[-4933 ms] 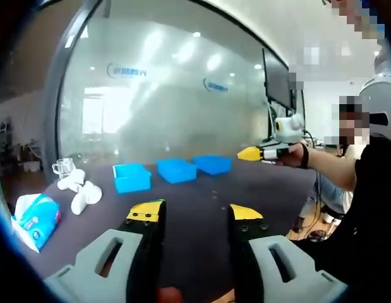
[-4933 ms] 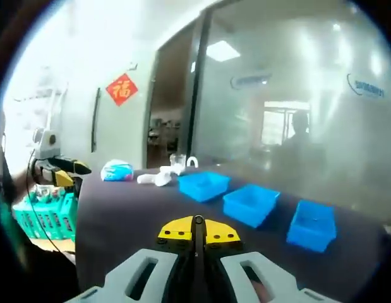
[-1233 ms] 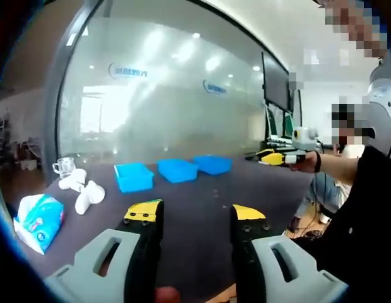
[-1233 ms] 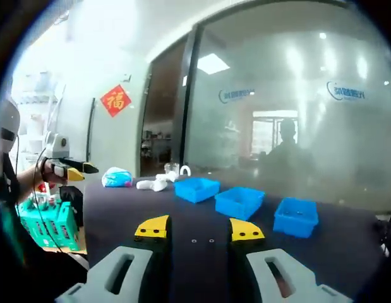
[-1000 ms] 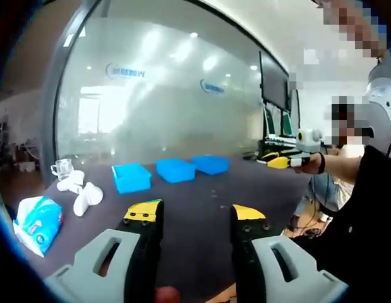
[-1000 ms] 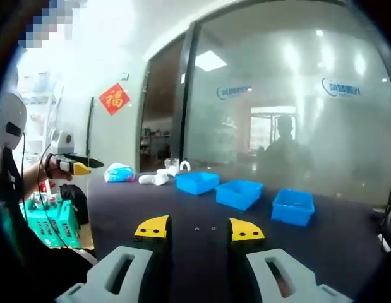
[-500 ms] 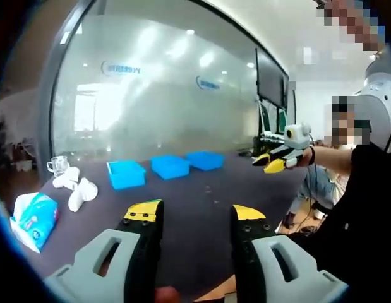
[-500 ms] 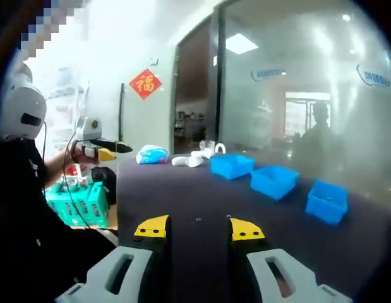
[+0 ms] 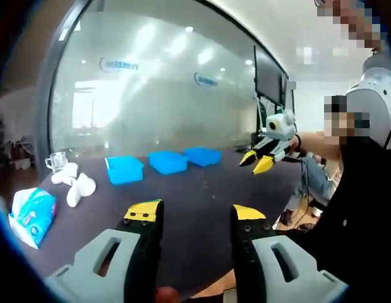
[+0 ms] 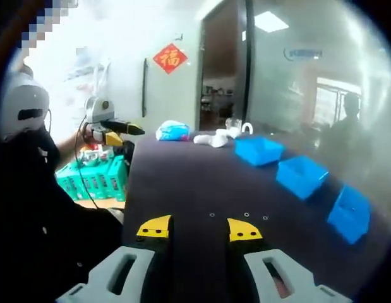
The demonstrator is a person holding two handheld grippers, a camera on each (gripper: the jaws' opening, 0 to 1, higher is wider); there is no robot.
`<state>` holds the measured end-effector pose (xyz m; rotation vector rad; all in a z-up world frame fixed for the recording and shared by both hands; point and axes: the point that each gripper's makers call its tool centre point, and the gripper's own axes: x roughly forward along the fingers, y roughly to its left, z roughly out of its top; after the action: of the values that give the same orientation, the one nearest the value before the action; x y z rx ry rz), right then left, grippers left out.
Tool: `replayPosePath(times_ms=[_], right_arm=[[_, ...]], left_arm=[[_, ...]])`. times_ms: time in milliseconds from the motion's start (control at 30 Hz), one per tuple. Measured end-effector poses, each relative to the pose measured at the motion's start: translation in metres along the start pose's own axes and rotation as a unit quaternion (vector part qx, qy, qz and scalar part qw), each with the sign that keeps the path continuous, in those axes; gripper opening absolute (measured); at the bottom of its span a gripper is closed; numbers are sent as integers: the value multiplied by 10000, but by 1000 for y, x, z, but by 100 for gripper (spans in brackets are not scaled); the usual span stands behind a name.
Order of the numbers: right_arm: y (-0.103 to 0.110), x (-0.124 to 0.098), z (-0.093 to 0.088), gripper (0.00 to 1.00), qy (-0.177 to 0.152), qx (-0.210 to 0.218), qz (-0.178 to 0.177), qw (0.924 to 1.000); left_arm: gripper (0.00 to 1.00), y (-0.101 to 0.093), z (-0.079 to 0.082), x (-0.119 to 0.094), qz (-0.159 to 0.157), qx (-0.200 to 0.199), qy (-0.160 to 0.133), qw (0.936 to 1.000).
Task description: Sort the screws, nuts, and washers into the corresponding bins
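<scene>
Three blue bins stand in a row on the dark table: bin (image 9: 124,169), bin (image 9: 168,161), bin (image 9: 203,155). The right gripper view shows them as bin (image 10: 258,150), bin (image 10: 302,173), bin (image 10: 350,214). Three small metal parts (image 10: 246,214) lie on the table just beyond my right gripper (image 10: 199,228), which is open and holds nothing. My left gripper (image 9: 195,213) is open and holds nothing, above the table's near edge. The right gripper (image 9: 257,163) shows at the right with its yellow tips apart. The left gripper (image 10: 122,129) shows at the far left, held in a hand.
A blue tissue pack (image 9: 32,211), white rounded objects (image 9: 75,186) and a glass cup (image 9: 56,162) sit at the table's left end. A green crate (image 10: 97,177) stands beside the table. A glass wall runs behind the bins. A person in black stands at the near side.
The right gripper, shut 4.9 s ago, now stands open. Its view has swung left and tipped down toward the table. The left gripper stays open and its view has barely shifted.
</scene>
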<state>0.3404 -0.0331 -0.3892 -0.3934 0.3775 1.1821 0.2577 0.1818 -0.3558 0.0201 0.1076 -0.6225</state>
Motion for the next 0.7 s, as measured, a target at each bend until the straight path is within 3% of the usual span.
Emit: replayPosePath(times_ms=[333,700], right_arm=[[-1,33,9,25,830,-525,446,9942],[-7,62,-1,21,1758,-820,841,9774]], left_arm=[[41,1,-3,1,-26,-84,-4,10000],[41,3,-5,-1,-2,-127,-5,9999]])
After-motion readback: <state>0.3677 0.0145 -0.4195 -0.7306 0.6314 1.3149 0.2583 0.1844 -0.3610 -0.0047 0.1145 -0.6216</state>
